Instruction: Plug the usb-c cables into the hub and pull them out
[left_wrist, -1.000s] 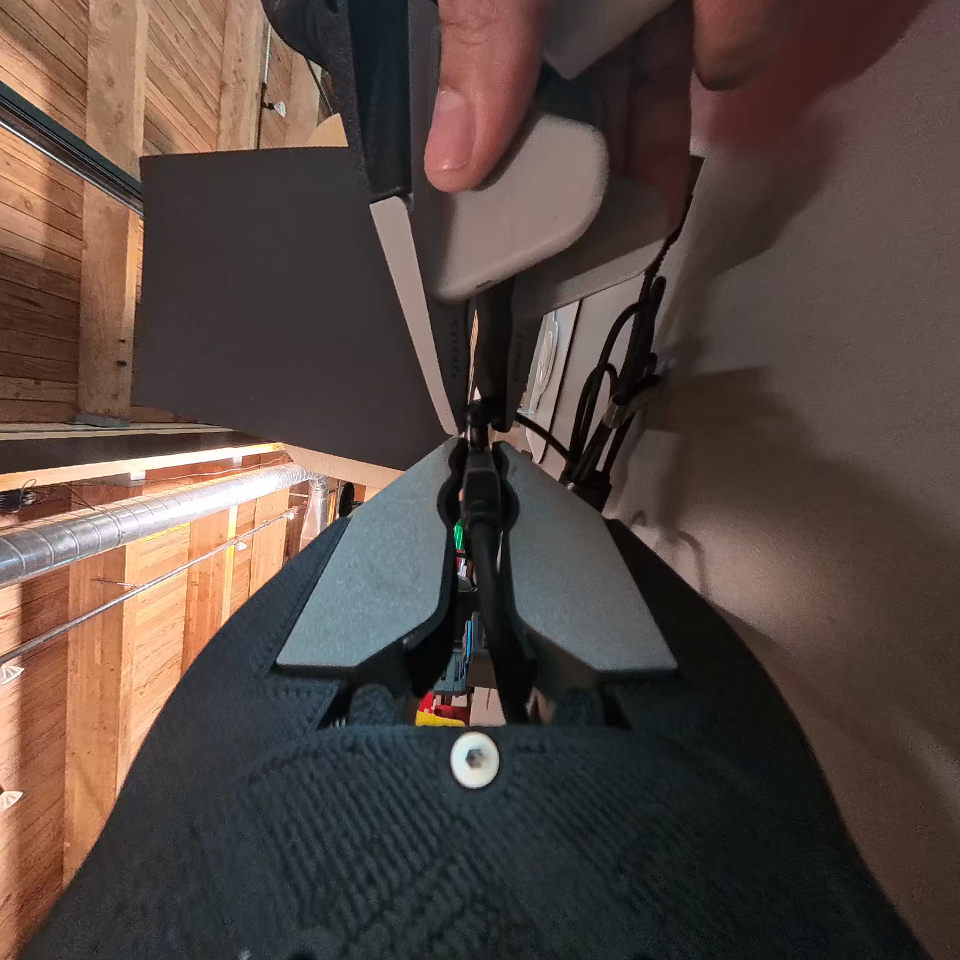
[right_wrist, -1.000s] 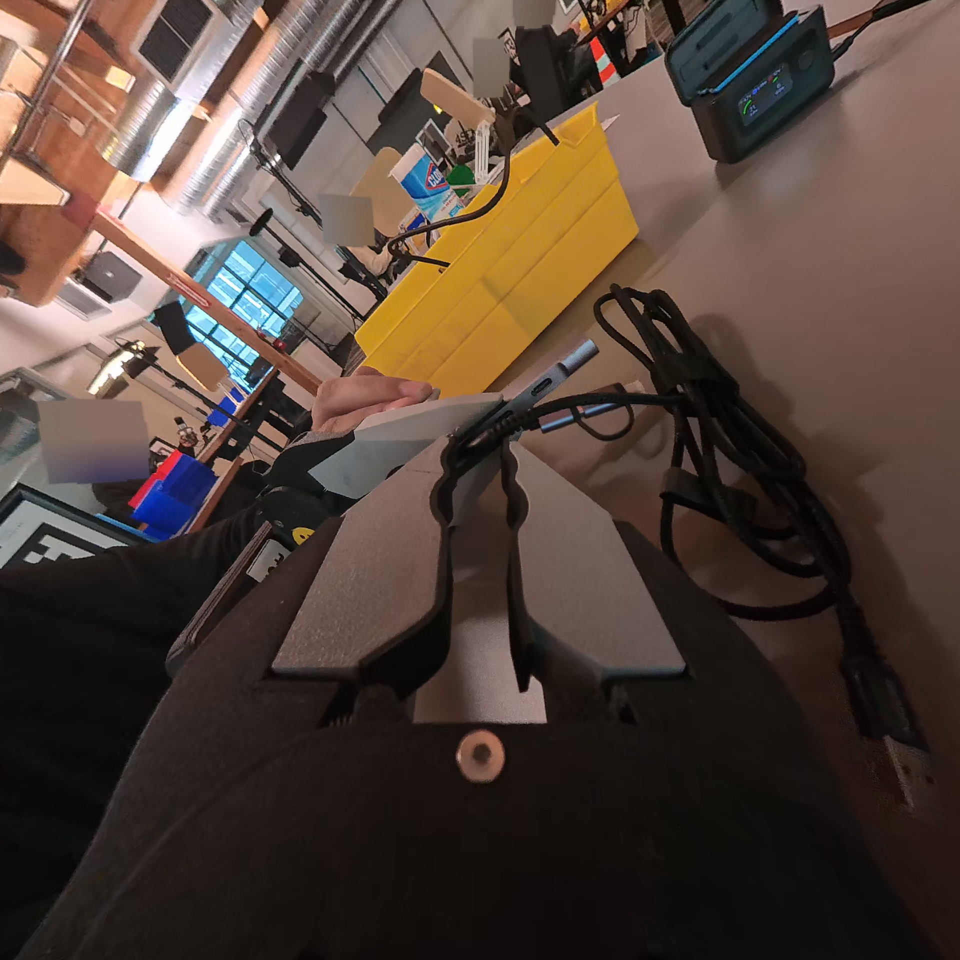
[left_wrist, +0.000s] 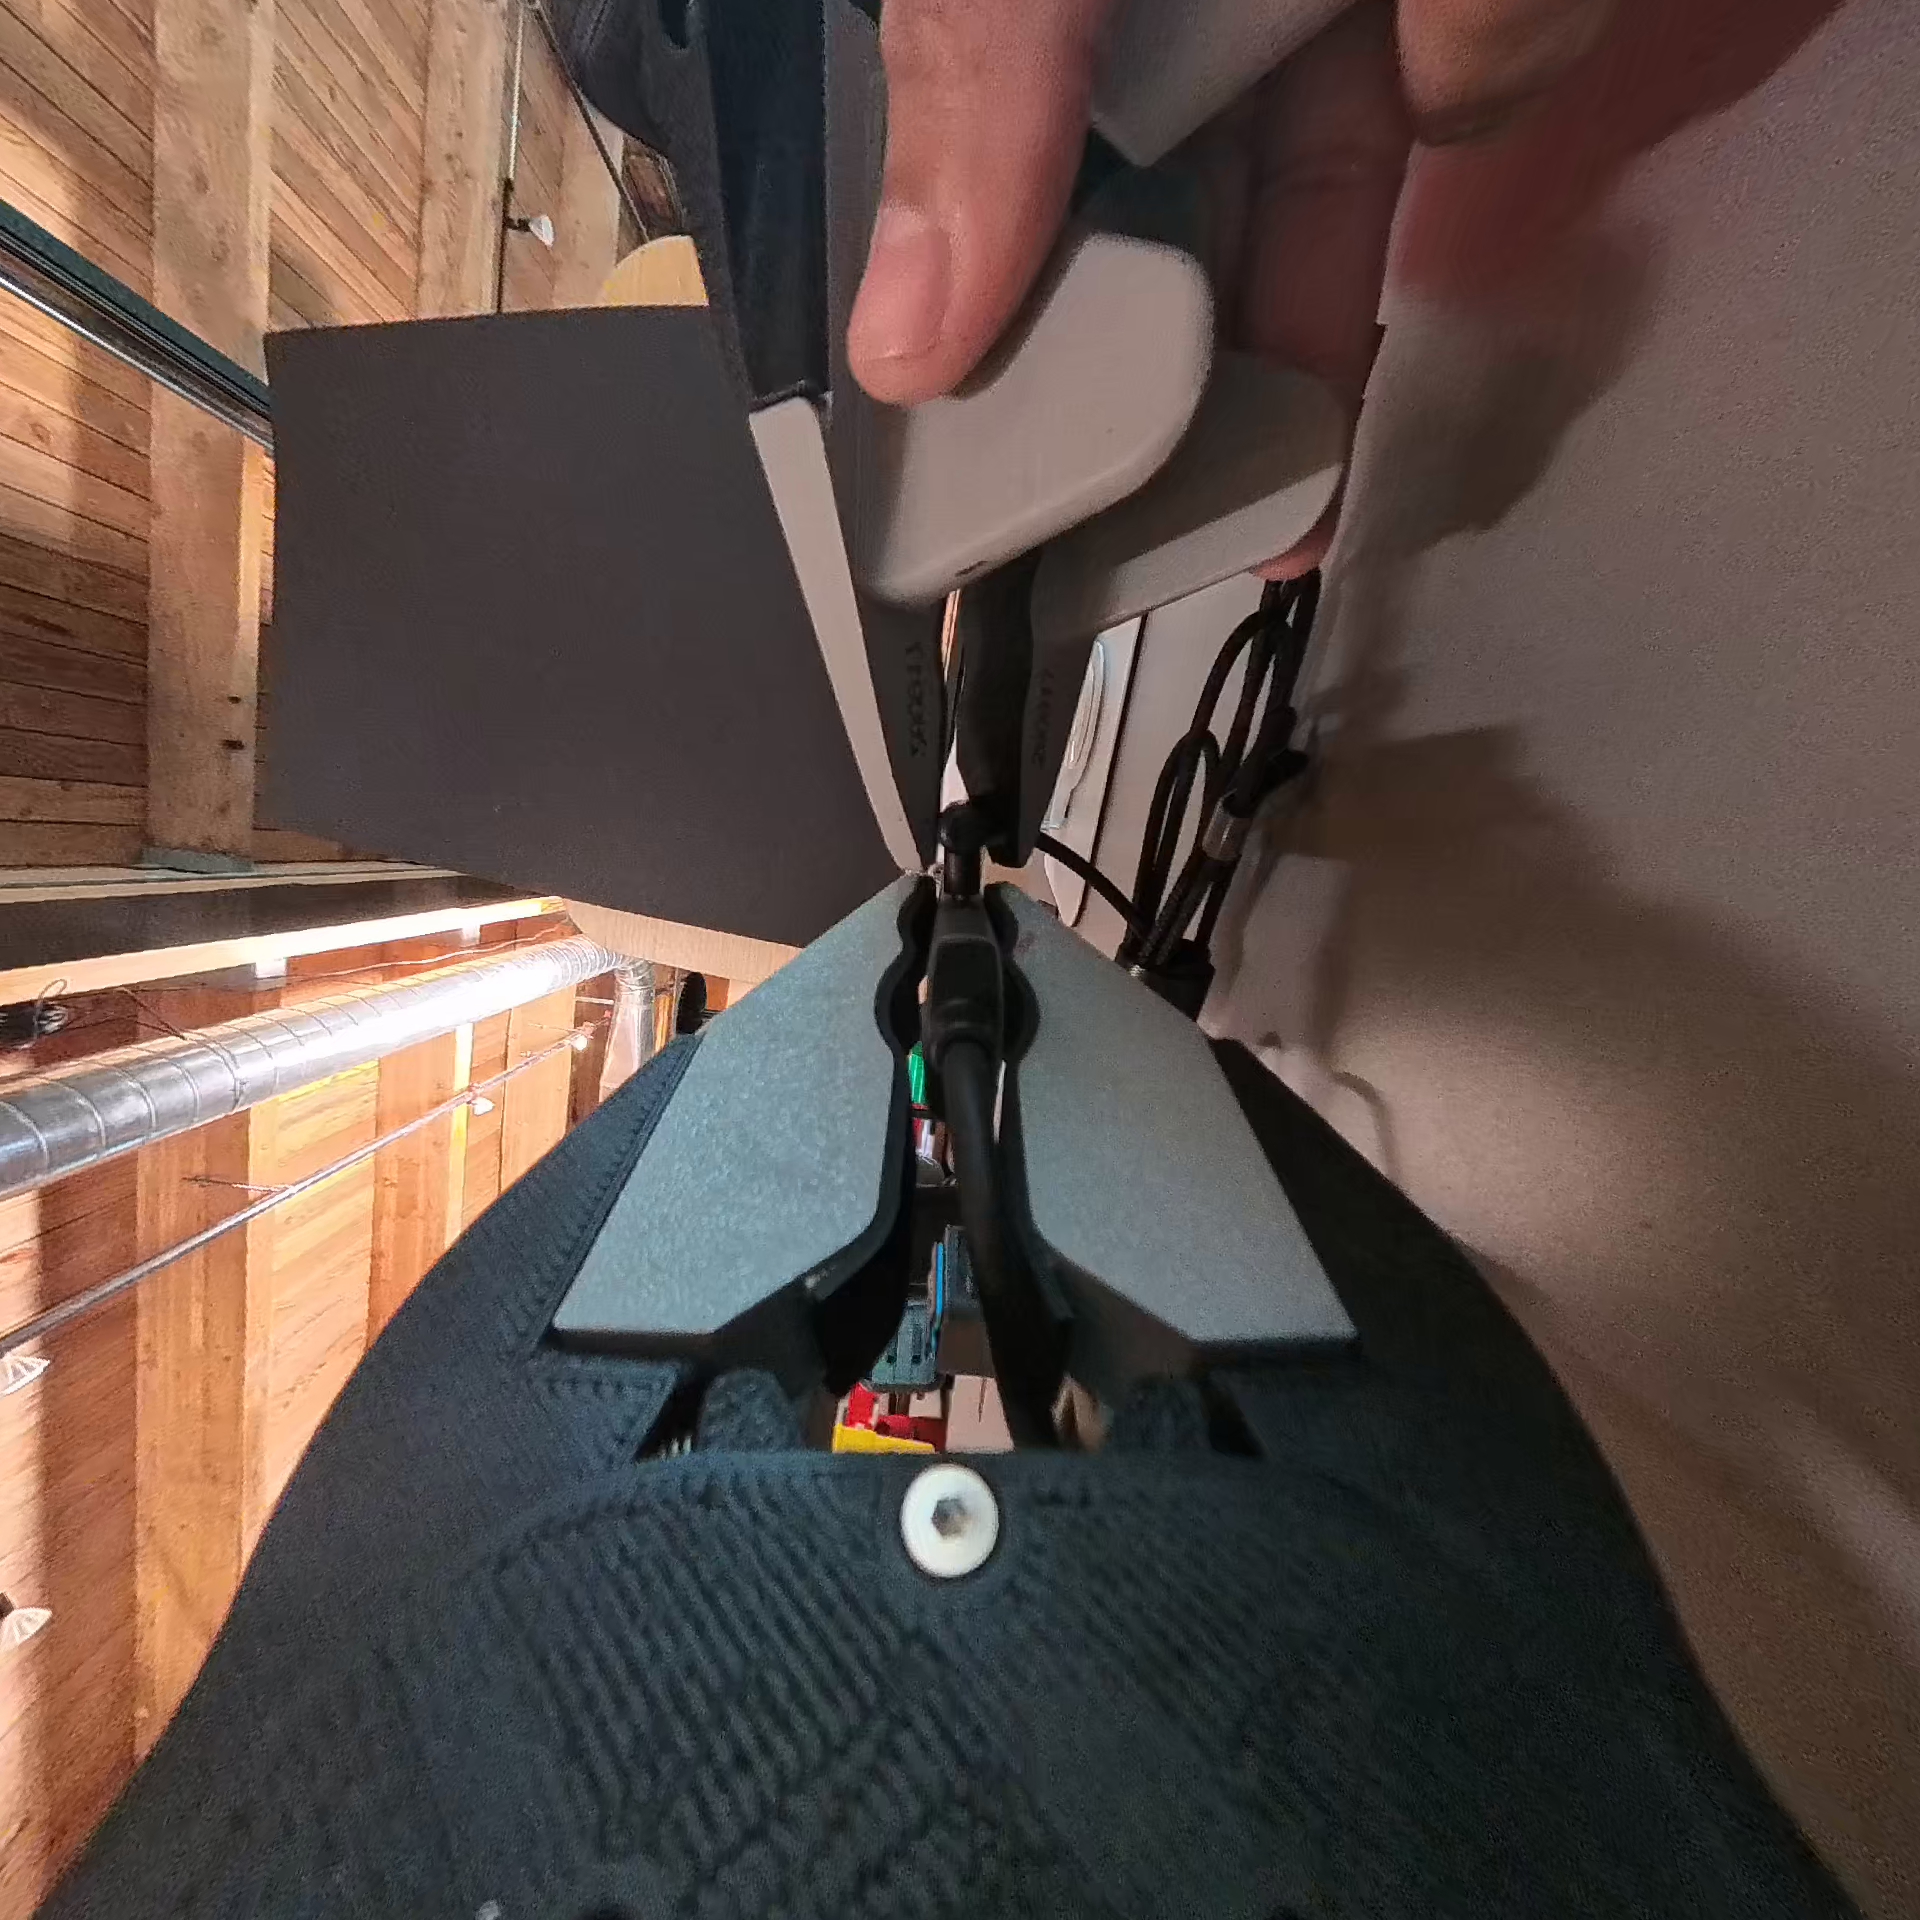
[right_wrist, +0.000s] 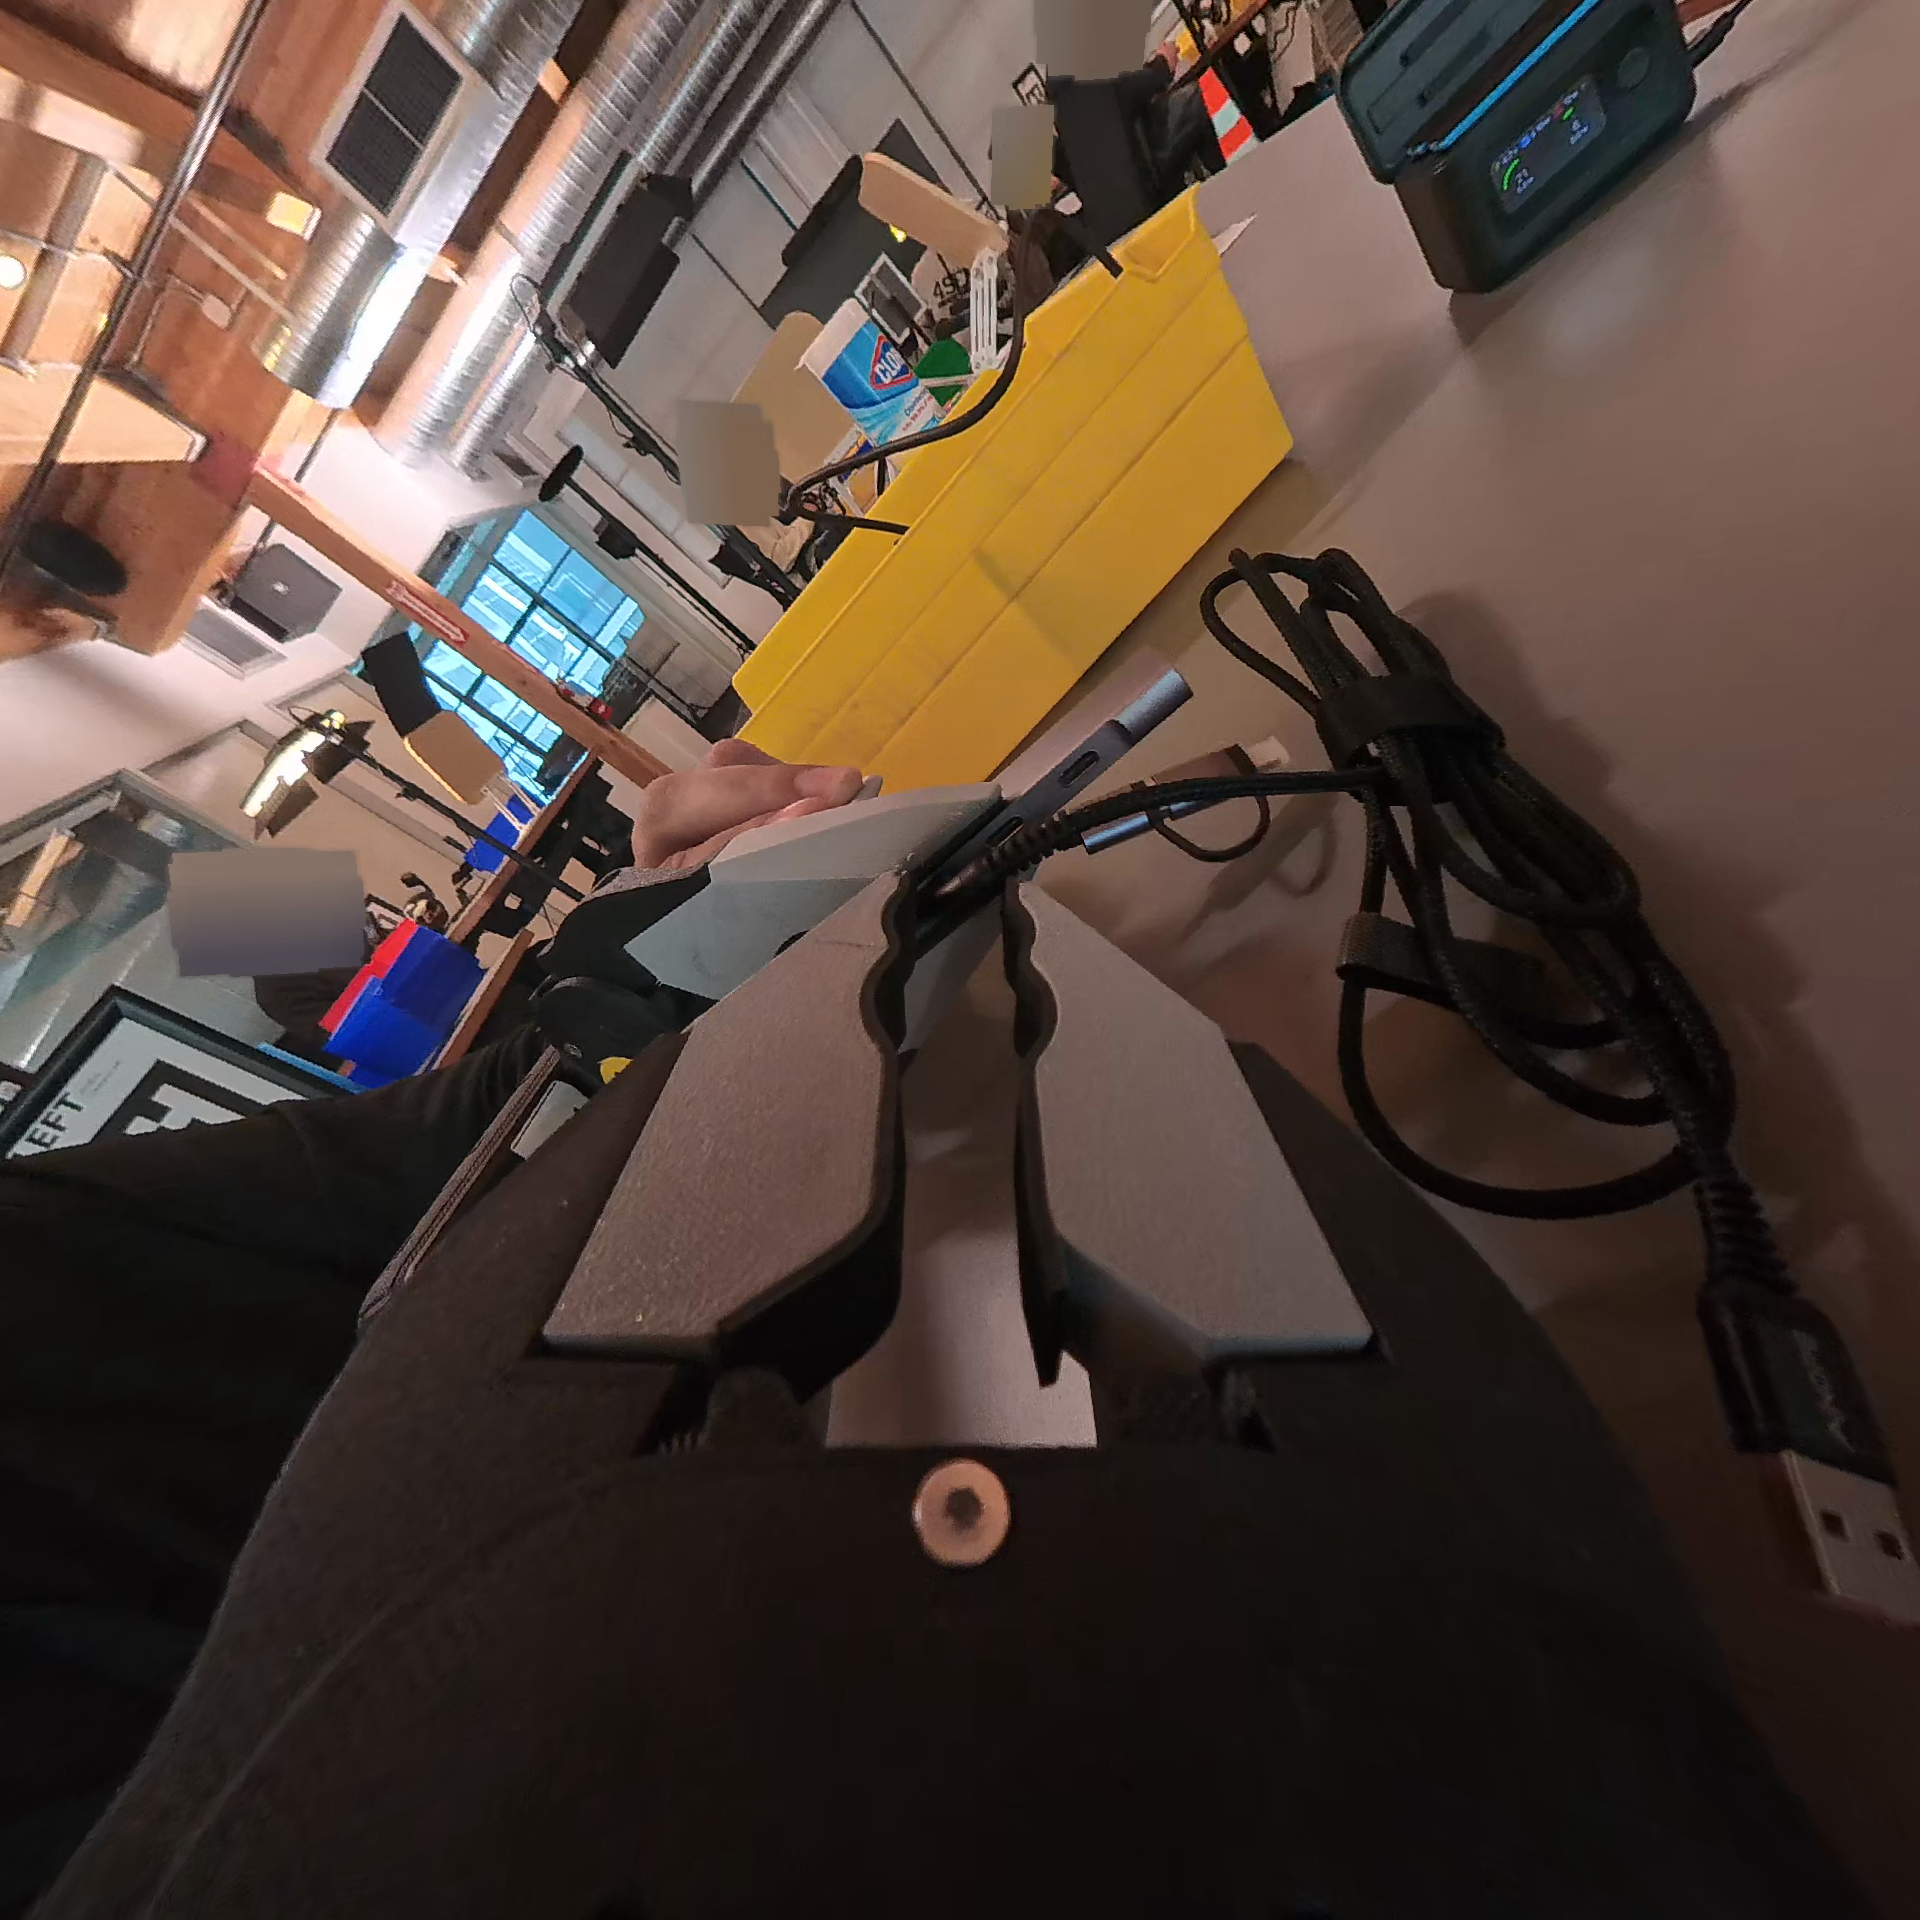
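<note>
A workshop or lab loft: bare ducts (right_wrist: 665, 135) and timber beams (right_wrist: 468, 613) run across the upper left, light stands (right_wrist: 613, 395) stand mid-frame, and a yellow bin (right_wrist: 1039, 551) and power station (right_wrist: 1517, 135) sit on the table (right_wrist: 1662, 499) at upper right.

Wood-plank walls (left_wrist: 94, 582), silver ducts (right_wrist: 582, 208), a bright paned window (right_wrist: 540, 634), beige table (right_wrist: 1662, 582)

Black usb-c cable plug (left_wrist: 964, 982) sits pinched between the left fingers (left_wrist: 769, 1122), cord trailing back. Grey hub (right_wrist: 1101, 743) lies tilted just beyond the right fingers (right_wrist: 1153, 1143); bundled black cables (right_wrist: 1475, 894) coil on the surface right of them.
</note>
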